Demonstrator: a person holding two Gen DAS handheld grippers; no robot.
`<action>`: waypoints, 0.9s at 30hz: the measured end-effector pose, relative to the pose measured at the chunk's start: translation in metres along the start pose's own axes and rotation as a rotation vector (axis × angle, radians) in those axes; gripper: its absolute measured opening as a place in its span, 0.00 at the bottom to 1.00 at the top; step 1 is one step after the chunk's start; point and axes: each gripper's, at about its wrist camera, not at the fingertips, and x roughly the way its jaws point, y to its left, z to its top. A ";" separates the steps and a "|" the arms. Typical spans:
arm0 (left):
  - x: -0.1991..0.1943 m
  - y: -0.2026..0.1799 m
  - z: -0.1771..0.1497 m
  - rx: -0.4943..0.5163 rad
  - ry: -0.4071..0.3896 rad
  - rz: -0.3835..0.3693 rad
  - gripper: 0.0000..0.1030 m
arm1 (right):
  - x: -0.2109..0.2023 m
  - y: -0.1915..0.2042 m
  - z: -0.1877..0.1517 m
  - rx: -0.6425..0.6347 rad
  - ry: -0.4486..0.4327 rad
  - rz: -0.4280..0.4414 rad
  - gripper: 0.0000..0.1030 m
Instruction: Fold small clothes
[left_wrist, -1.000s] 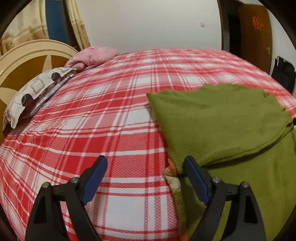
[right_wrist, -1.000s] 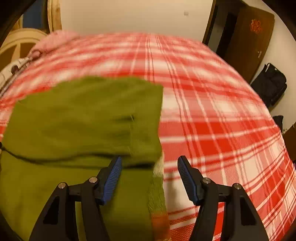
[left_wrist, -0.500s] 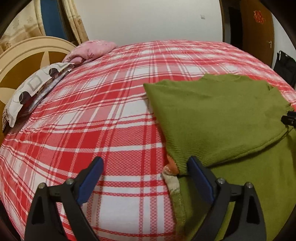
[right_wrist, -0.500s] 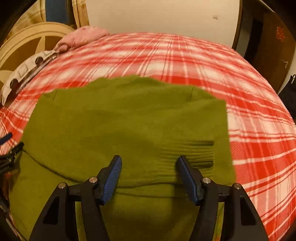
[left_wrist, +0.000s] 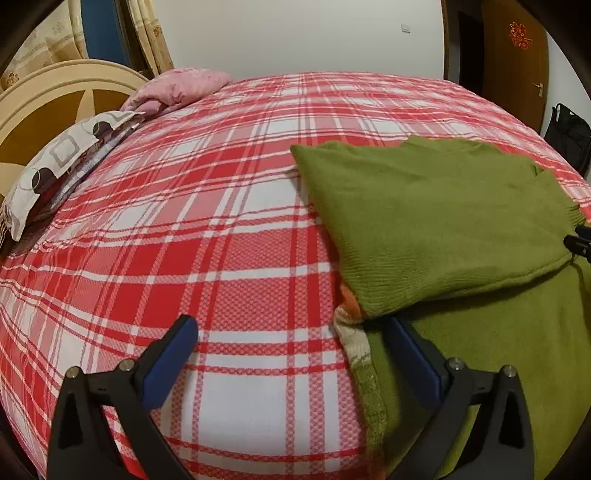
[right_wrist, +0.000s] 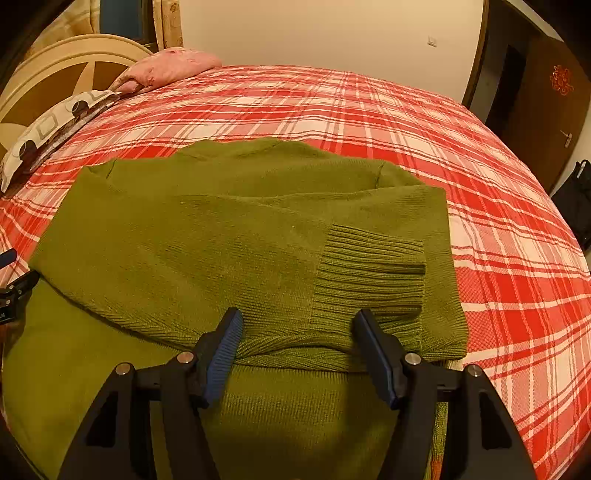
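A green knit sweater lies on the red plaid bed, with a sleeve folded across its body and the ribbed cuff at the right. It also shows in the left wrist view, where an orange and cream hem edge peeks out at its left side. My right gripper is open and empty, hovering over the sweater's middle just left of the cuff. My left gripper is open and empty at the sweater's left edge, its right finger over the green cloth.
Pillows and a pink bundle lie by the cream headboard at the far left. A brown door and a black bag stand at the right. Bare plaid bedspread spreads left of the sweater.
My right gripper has swung left from the sweater's right edge to over its middle. The left gripper has pulled back slightly; both stay open.
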 end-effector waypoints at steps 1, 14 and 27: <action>-0.002 -0.001 0.000 0.000 -0.006 0.005 1.00 | -0.001 0.000 -0.001 0.003 -0.001 -0.001 0.62; -0.001 0.003 0.017 -0.003 -0.059 0.058 1.00 | -0.022 0.010 -0.018 -0.057 -0.007 0.006 0.62; -0.005 0.015 0.001 -0.089 -0.003 0.104 1.00 | -0.029 0.006 -0.036 -0.066 -0.039 0.039 0.62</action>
